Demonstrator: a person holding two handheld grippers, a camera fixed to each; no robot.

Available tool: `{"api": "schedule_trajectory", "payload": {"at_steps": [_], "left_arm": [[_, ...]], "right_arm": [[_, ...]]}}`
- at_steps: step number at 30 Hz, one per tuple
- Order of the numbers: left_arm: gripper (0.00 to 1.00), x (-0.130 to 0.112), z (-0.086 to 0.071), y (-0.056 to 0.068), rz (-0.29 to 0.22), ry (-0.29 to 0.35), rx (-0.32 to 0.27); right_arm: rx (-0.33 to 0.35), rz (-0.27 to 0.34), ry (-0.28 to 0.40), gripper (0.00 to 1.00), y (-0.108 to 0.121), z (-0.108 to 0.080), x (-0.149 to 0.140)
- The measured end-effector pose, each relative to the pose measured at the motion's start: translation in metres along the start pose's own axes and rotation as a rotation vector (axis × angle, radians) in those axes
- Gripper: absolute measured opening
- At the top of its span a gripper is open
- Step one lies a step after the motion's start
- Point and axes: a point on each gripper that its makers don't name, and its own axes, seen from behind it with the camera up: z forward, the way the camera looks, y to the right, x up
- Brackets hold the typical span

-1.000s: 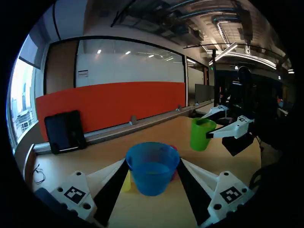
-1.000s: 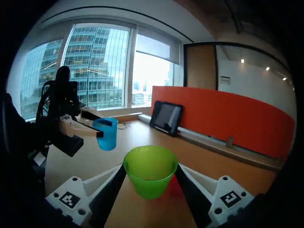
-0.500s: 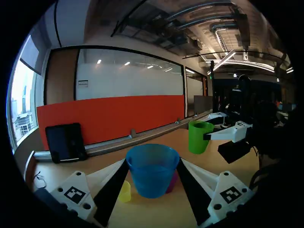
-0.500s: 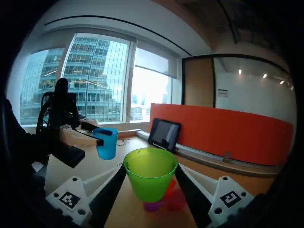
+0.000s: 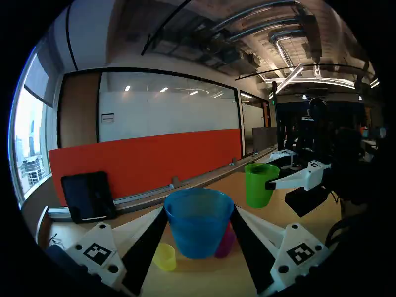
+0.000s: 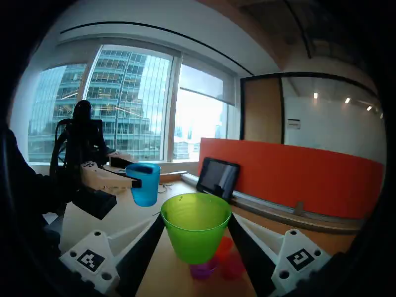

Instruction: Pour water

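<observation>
My left gripper (image 5: 199,225) is shut on a blue cup (image 5: 198,227) with water in it, held upright above the wooden table (image 5: 218,277). Farther right in the left gripper view, the right gripper (image 5: 279,171) holds a green cup (image 5: 259,184) upright. In the right gripper view, my right gripper (image 6: 196,232) is shut on that green cup (image 6: 196,225), which looks empty inside. The left gripper (image 6: 119,175) with the blue cup (image 6: 144,184) is at the left, about level with the green one. The two cups are apart.
Small cups stand on the table below: a yellow cup (image 5: 165,257), a purple cup (image 5: 224,242), a purple cup (image 6: 203,270) and red cups (image 6: 228,260). A dark tablet (image 5: 89,196) leans on the orange partition (image 5: 148,158). Windows (image 6: 119,114) are beyond the table's edge.
Both grippers have risen with their cups, so the small cups on the table now show below them. The blue cup has drawn a little closer to the green one.
</observation>
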Motion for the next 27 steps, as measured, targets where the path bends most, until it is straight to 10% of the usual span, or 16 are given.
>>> {"api": "schedule_trajectory", "payload": {"at_steps": [27], "left_arm": [[0.87, 0.037, 0.015, -0.007, 0.321, 0.008, 0.073]], "right_arm": [[0.082, 0.005, -0.013, 0.92, -0.032, 0.028, -0.018]]}}
